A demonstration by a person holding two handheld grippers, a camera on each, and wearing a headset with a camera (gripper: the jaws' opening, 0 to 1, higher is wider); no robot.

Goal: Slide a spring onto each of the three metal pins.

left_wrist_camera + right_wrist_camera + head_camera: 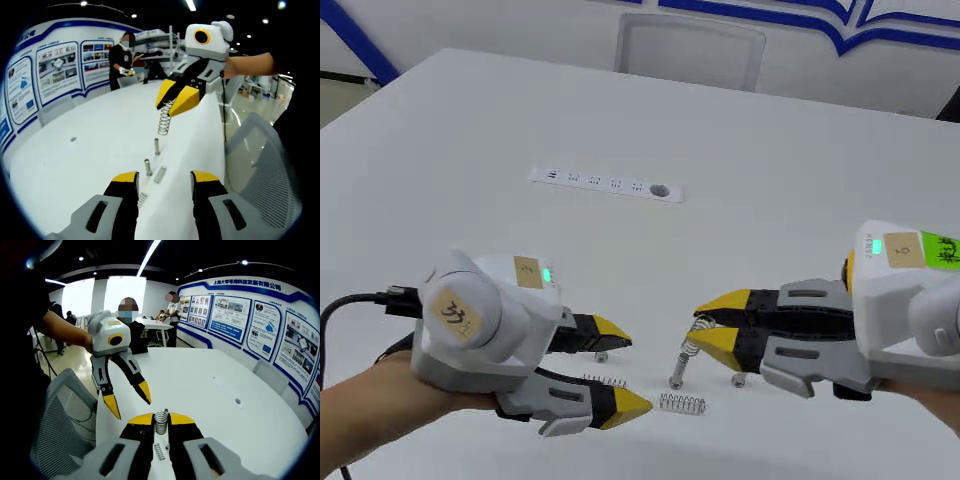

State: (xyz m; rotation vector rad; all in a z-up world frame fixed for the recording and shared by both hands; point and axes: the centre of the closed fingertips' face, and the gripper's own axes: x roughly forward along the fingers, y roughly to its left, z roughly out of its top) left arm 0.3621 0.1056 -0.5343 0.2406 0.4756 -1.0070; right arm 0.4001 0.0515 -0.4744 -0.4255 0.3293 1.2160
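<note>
White worktop (pixel 470 130), seen from the near edge: the left hand-held gripper (pixel 632 372) rests with jaws apart beside a loose spring (pixel 682 404). Just beyond, the right hand-held gripper (pixel 705 323) pinches another spring (pixel 691 347), slanting just above an upright pin (pixel 676 381). A power strip (pixel 605 184) lies farther back.

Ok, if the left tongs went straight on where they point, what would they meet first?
Probably the loose spring lying just ahead, beside a short pin; depth is hard to judge.
</note>
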